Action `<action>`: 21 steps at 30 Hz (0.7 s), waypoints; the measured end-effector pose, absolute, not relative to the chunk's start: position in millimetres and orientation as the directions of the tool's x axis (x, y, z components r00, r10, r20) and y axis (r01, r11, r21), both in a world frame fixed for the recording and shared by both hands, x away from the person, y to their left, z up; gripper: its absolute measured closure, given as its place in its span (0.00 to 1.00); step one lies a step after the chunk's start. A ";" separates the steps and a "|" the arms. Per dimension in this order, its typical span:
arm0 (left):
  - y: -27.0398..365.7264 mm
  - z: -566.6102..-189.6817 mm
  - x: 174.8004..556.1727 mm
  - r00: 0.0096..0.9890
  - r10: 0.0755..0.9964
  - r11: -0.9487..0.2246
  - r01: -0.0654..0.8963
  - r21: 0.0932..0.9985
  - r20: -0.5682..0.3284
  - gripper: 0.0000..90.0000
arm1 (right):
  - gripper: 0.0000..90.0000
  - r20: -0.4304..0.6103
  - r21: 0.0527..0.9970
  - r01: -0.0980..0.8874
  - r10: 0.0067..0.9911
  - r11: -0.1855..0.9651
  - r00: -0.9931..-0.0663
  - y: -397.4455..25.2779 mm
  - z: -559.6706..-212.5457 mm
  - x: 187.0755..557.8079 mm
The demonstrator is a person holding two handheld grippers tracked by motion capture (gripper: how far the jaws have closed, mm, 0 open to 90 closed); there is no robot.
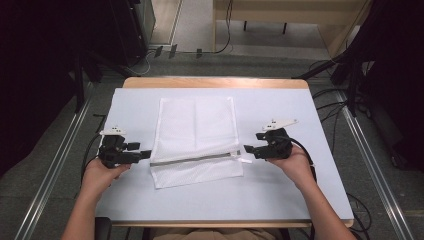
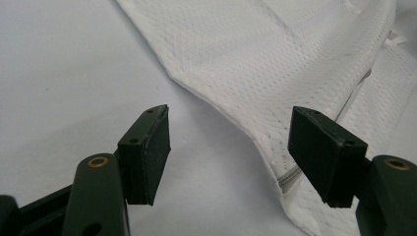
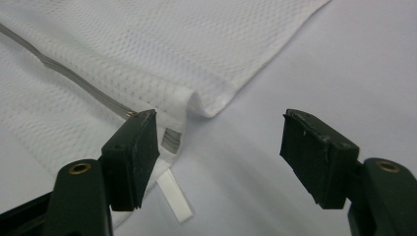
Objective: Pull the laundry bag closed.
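I hold a gripper in each hand, low over the surface (image 1: 280,200), one at either end of the zipper (image 1: 192,159) that runs across the near part of the white mesh laundry bag (image 1: 195,127). The bag lies flat in the middle of the pale sheet, its zippered end toward me, which is why I come at it from both sides. My left gripper (image 1: 145,154) is released, jaws spread wide; in the left gripper view they straddle the bag's left edge (image 2: 255,132), with the closed end of the zipper (image 2: 290,178) just inside the far jaw, so I can pin the fabric there, I judge. My right gripper (image 1: 246,148) is likewise released and holds nothing; in the right gripper view its jaws stand either side of the bag's right corner (image 3: 196,103), where the zipper (image 3: 74,76) ends and a small white pull tab (image 3: 174,194) sticks out onto the sheet. That tab looks like what I mean to catch. Beyond the bag, the wooden rim of the surface (image 1: 215,82) shows, then grey floor (image 1: 240,62).
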State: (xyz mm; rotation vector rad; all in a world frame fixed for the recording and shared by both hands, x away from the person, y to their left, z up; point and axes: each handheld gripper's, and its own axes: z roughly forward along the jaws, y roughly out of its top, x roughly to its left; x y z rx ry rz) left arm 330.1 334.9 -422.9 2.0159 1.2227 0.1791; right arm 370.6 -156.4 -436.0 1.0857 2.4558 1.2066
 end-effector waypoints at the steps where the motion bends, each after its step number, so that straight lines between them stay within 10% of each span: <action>1: 335.9 -423.0 330.0 0.530 0.810 -0.249 0.700 0.669 -0.252 0.37 | 0.35 0.132 0.750 0.528 0.692 0.398 -0.710 -158.9 -436.0 370.6; 21: 354.9 -428.3 333.6 0.458 0.860 -0.196 0.705 0.681 -0.226 0.32 | 0.30 0.085 0.752 0.542 0.760 0.376 -0.645 -193.5 -446.8 379.5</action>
